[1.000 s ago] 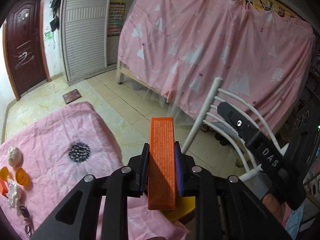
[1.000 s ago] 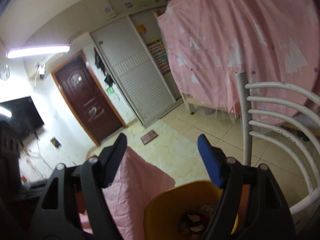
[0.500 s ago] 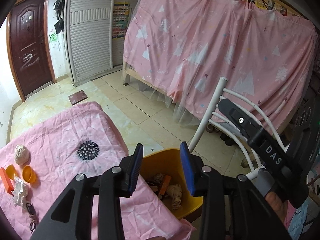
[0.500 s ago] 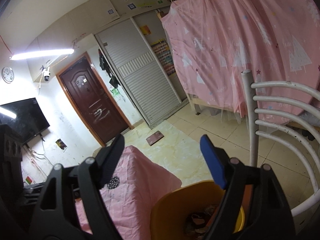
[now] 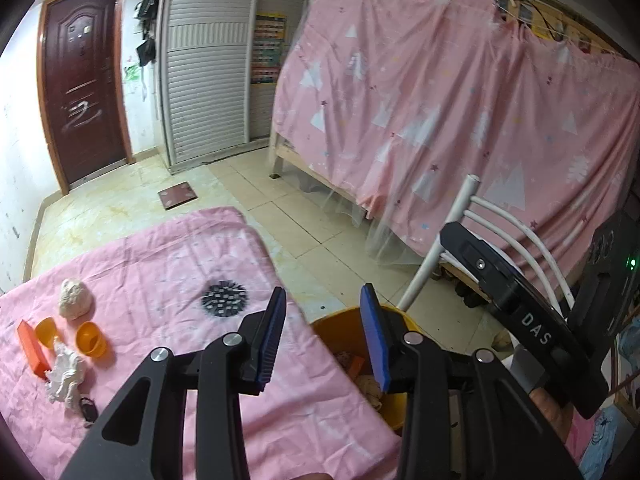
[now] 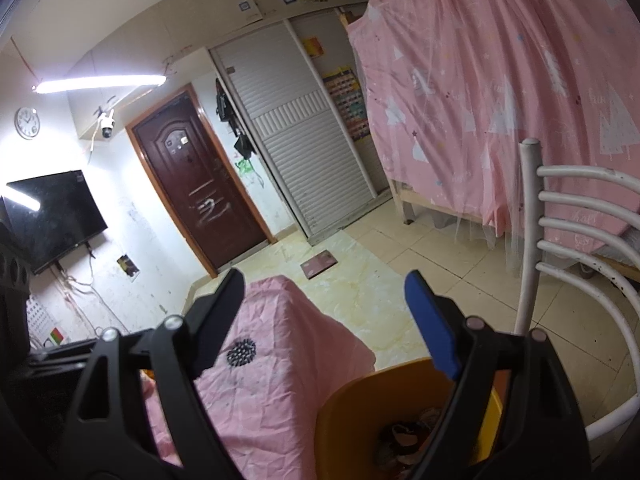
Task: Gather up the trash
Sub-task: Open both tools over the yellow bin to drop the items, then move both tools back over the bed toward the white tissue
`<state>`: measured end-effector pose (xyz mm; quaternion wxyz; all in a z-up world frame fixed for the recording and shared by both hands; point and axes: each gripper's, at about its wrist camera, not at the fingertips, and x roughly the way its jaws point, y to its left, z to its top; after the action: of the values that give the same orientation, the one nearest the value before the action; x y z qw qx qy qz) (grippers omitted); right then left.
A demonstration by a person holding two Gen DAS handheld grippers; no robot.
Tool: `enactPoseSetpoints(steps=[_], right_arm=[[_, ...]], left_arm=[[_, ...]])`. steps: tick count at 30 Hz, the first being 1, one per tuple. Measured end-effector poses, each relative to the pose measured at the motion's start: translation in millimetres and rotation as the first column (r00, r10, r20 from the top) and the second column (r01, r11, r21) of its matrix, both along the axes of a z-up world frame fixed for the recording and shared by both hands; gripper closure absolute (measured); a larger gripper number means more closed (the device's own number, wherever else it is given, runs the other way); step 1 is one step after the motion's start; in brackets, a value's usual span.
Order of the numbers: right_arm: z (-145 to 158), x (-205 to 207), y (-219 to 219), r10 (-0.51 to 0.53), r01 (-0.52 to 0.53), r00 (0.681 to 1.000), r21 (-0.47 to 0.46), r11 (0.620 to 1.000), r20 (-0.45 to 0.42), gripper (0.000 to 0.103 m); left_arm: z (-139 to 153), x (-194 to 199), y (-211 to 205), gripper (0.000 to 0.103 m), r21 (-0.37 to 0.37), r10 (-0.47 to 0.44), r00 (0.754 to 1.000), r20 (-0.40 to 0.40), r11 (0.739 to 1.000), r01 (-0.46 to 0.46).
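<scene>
Left tongs: both my left tongs [image 5: 322,322] are spread apart with nothing between the blue pads [image 5: 374,340]; they hang above the near edge of the table, where it meets the bin.
Right tongs: my right tongs [image 6: 324,312] are spread wide as well, nothing gripped, raised above the bin and pointing toward the door [image 6: 196,184].
Bin: I see the yellow bin [image 5: 394,404] standing on the floor just beside the table's right edge, next to the white chair [image 5: 460,216]. From my right camera its rim [image 6: 348,396] sits under the right-hand finger.
Trash in bin: an orange piece [image 5: 355,365] and crumpled scraps lie inside; I cannot tell what each scrap is.
Trash on table: at the far left of the pink cloth [image 5: 168,280] lie an orange box [image 5: 31,347], two orange cup halves [image 5: 91,338], a beige crumpled lump [image 5: 74,299], a white crumpled tissue [image 5: 66,370] and a small dark object [image 5: 89,408]. The box touches the tissue; the lump sits apart, farther back.
Cloth mark: a dark dotted round patch [image 5: 224,300] sits near the table's middle.
Room: pink curtain [image 5: 440,120] over a wooden bed frame, shuttered wardrobe [image 5: 204,72], a flat reddish square [image 5: 177,197] on the tiled floor.
</scene>
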<state>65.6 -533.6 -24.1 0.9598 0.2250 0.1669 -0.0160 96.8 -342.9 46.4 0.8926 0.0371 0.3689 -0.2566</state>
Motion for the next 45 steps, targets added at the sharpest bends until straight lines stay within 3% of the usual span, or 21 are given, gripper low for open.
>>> enactPoseSetpoints(steps=[12, 19, 34, 45], right_arm=[[-1, 18, 44, 0.091, -0.092, 0.995, -0.058, 0.994, -0.028, 0.019], [-5, 30, 79, 0.173, -0.177, 0.983, -0.082, 0.981, -0.053, 0.019], [-16, 47, 142, 0.301, -0.316, 0.946, -0.137, 0.939, -0.120, 0.018], [-26, 51, 189, 0.413, -0.439, 0.895, -0.167, 0.883, -0.167, 0.018]], left_arm=[[0, 20, 65, 0.067, -0.014, 0.133, 0.991, -0.009, 0.991, -0.133], [-4, 27, 111, 0.061, 0.008, 0.231, 0.973, 0.001, 0.973, -0.231], [-32, 36, 206, 0.053, 0.051, 0.394, 0.918, -0.044, 0.919, -0.392], [-57, 45, 232, 0.053, 0.062, 0.427, 0.898, -0.107, 0.904, -0.423]])
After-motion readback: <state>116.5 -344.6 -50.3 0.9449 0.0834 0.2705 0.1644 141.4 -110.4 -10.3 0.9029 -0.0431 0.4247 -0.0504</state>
